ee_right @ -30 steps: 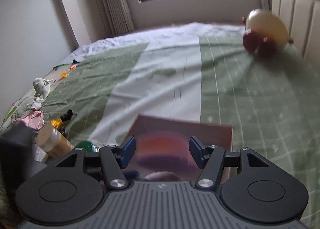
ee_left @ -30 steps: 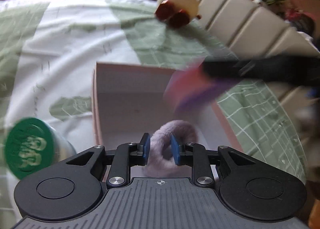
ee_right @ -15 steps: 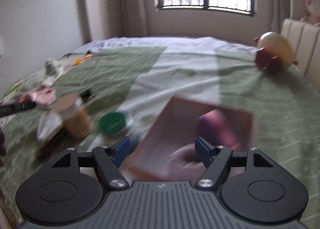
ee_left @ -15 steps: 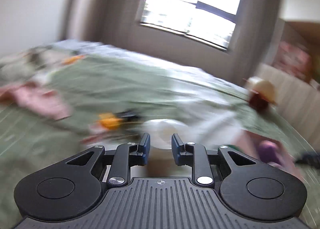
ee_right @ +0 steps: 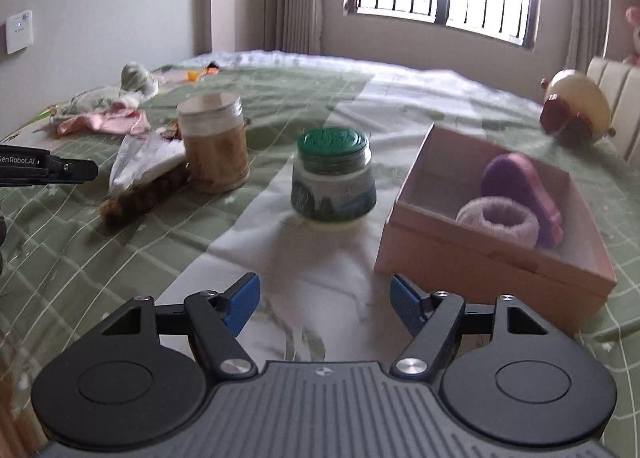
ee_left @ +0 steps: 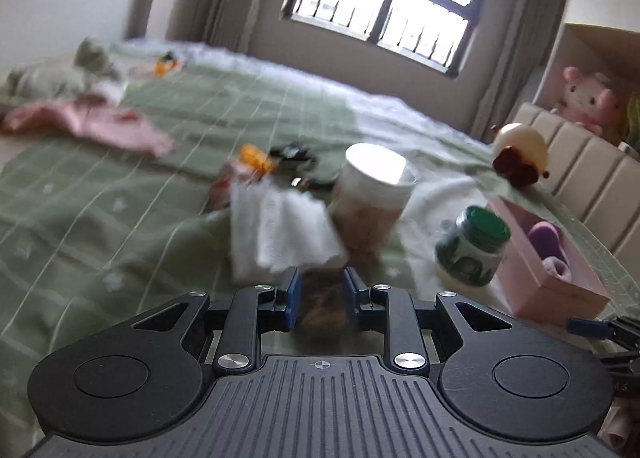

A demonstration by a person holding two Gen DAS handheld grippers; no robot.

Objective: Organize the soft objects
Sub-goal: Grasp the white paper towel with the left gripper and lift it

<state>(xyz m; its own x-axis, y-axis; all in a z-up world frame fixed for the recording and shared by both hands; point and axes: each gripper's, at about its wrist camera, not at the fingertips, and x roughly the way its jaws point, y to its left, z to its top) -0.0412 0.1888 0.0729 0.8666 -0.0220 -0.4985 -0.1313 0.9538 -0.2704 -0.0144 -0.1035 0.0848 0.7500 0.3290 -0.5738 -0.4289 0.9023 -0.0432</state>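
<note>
Two soft objects, a lilac fuzzy ring [ee_right: 497, 221] and a purple plush piece [ee_right: 520, 181], lie touching inside the pink box [ee_right: 480, 258] on the green-checked bedspread [ee_right: 280, 97], ahead and to the right of the right gripper [ee_right: 323, 304], whose jaws stand spread wide and empty. A brown furry strip [ee_right: 144, 191] lies beside the tan jar [ee_right: 215, 145], partly under a white cloth [ee_right: 144, 159], just ahead of the left gripper [ee_left: 319, 298]; that gripper's blue pads [ee_left: 293, 298] sit narrowly apart with the brown fur seen between them, though contact cannot be judged. A green-lidded jar [ee_right: 333, 173] stands between tan jar and box.
</note>
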